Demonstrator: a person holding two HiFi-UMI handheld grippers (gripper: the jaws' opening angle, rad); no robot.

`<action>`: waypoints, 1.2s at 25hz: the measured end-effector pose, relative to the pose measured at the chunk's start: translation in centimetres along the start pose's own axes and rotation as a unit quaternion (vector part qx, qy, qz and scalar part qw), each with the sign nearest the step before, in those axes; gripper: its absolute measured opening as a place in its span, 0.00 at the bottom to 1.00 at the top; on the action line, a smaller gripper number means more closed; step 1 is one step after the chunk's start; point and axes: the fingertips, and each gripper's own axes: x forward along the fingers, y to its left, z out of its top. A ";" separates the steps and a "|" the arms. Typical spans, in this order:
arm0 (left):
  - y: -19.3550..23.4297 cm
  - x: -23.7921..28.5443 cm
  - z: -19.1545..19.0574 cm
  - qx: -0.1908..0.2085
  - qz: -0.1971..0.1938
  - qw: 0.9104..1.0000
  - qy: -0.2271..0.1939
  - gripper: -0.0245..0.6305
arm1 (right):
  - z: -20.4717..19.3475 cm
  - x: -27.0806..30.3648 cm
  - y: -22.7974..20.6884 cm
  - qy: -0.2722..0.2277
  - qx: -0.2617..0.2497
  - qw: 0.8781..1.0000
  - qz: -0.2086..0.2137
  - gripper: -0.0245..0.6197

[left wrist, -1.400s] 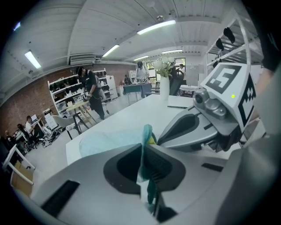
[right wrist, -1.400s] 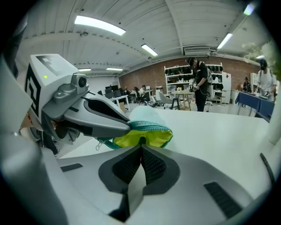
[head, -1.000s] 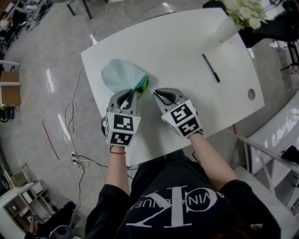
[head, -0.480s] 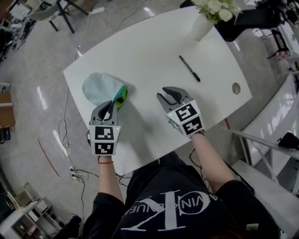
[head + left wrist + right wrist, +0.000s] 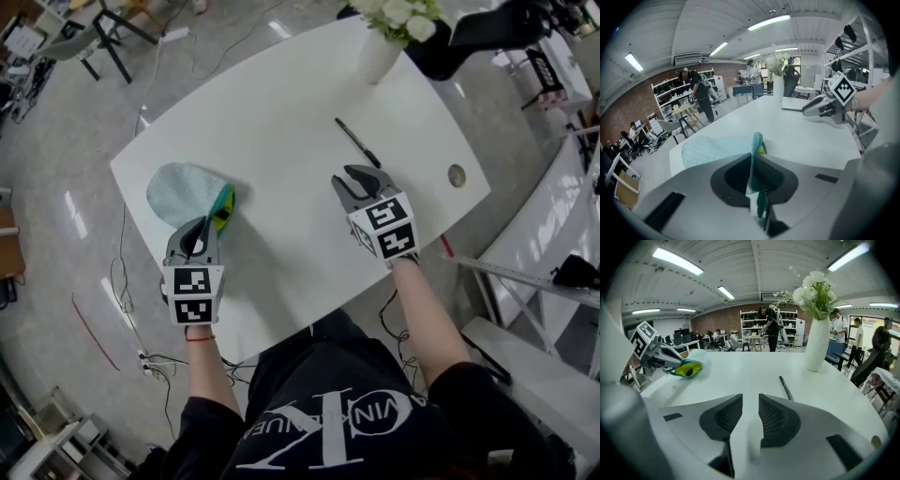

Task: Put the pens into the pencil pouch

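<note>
Pale blue fabric makes up the pouch [image 5: 180, 190], which lies on the left part of the white worktop [image 5: 281, 112]. The left tool [image 5: 199, 228] has its jaws pressed together on the teal zip edge at the mouth of the pouch; in the left gripper view the edge stands upright between the pads. The mouth gapes toward the right side and shows a yellow lining.

The right tool [image 5: 364, 174] is over the right part of the worktop, well apart from the pouch. Its jaws have just been opening and stand spread, with nothing between them.

One black pen [image 5: 358, 142] lies flat on the worktop just beyond the tips of the right tool, apart from them. It lies between that tool and a white vase [image 5: 378, 58] of white flowers near the far edge. The pen is outside the pouch and well apart from it.
</note>
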 end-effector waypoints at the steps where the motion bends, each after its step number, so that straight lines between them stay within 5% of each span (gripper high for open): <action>1: 0.0 0.0 0.0 0.000 0.000 1.000 0.000 0.06 | -0.1 -0.1 -0.7 0.002 0.001 1.000 -0.006 0.22; 13: -0.2 0.3 0.0 0.002 -0.003 1.000 0.000 0.06 | -1.5 -0.1 -7.7 0.038 -0.017 0.997 -0.068 0.22; 20: -0.2 0.1 0.2 0.003 -0.004 1.000 0.001 0.06 | -2.6 0.9 -8.8 0.083 -0.012 0.994 -0.065 0.20; 30: -0.1 -0.1 0.1 0.003 -0.004 1.000 0.002 0.06 | -2.8 0.9 -8.4 0.085 0.010 0.995 -0.045 0.15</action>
